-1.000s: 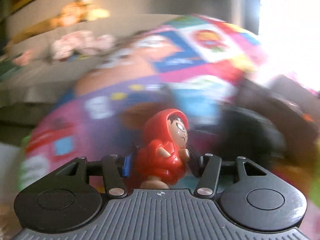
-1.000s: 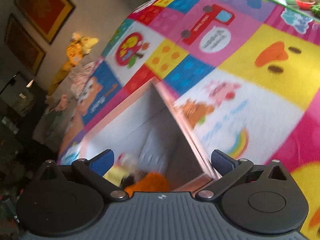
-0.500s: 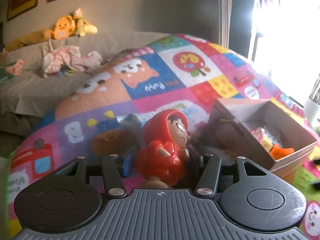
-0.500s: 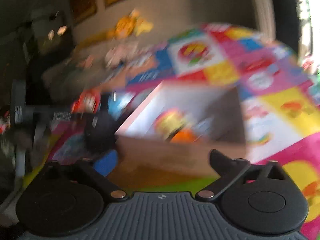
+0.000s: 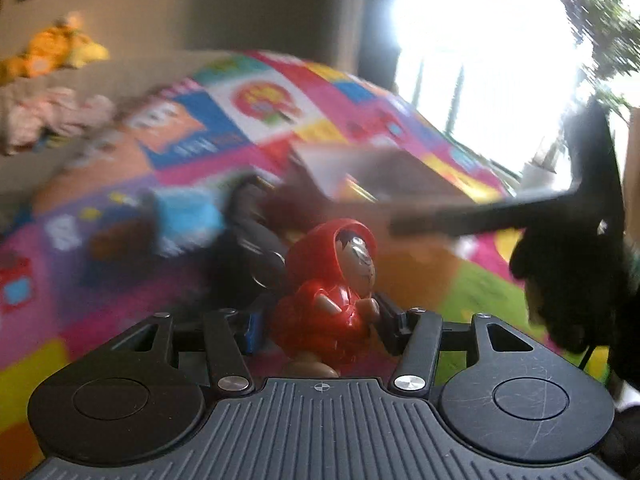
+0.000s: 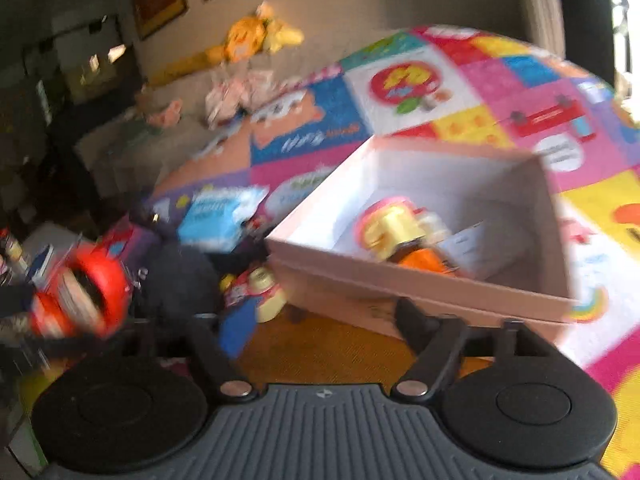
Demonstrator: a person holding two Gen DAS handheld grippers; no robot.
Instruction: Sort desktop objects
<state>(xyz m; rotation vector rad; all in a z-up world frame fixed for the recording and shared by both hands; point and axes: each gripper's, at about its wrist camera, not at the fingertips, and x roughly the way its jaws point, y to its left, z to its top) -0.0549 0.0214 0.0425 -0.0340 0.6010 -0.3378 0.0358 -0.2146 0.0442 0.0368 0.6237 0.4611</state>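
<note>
My left gripper (image 5: 320, 320) is shut on a red hooded figurine (image 5: 332, 288) and holds it above the colourful mat. The same figurine shows blurred at the left of the right wrist view (image 6: 80, 292). A pale pink open box (image 6: 420, 280) sits on the mat, holding a yellow and pink toy (image 6: 390, 228) and an orange toy (image 6: 424, 262). The box shows blurred in the left wrist view (image 5: 360, 172). My right gripper (image 6: 320, 328) is open and empty, just in front of the box's near wall.
A small toy with cream feet (image 6: 260, 292) and a light blue packet (image 6: 220, 220) lie left of the box. A dark object (image 6: 176, 280) lies near them. The right gripper's dark body (image 5: 572, 260) crosses the right of the left wrist view. A sofa with plush toys (image 6: 256, 36) stands behind.
Both views swing and blur. The right gripper has turned left and drawn back, so the box now lies ahead of it. The left gripper keeps the figurine and has moved closer to the right one.
</note>
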